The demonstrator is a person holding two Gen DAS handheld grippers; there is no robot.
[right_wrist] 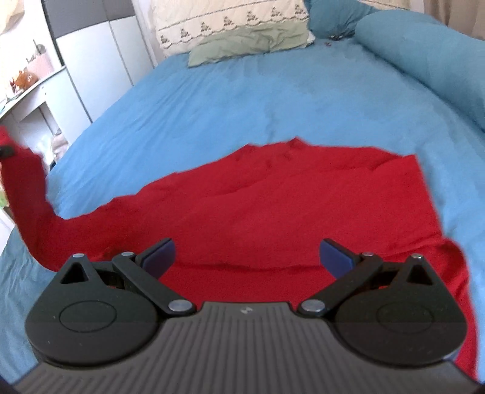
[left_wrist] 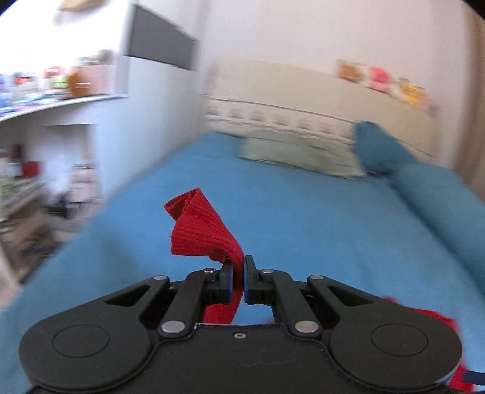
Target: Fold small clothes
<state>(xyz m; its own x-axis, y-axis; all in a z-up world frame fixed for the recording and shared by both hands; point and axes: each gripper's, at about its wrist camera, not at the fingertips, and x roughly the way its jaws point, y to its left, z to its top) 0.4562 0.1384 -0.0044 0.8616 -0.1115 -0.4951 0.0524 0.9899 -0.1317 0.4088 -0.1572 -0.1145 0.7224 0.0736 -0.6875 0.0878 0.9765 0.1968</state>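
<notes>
A small red knit garment [right_wrist: 291,206] lies spread on the blue bedsheet [right_wrist: 242,100]. My left gripper [left_wrist: 239,269] is shut on its ribbed red sleeve cuff [left_wrist: 200,227] and holds it lifted above the bed. That raised sleeve also shows at the far left of the right wrist view [right_wrist: 27,194]. My right gripper [right_wrist: 247,254] is open and empty, hovering just above the garment's body with its blue pads [right_wrist: 160,254] wide apart.
A pale green pillow [right_wrist: 248,45] and a cream embroidered pillow [right_wrist: 230,21] lie at the bed's head. A rolled blue duvet [right_wrist: 424,57] runs along the right side. White shelves with clutter [left_wrist: 45,100] and a wardrobe [right_wrist: 100,66] stand left of the bed.
</notes>
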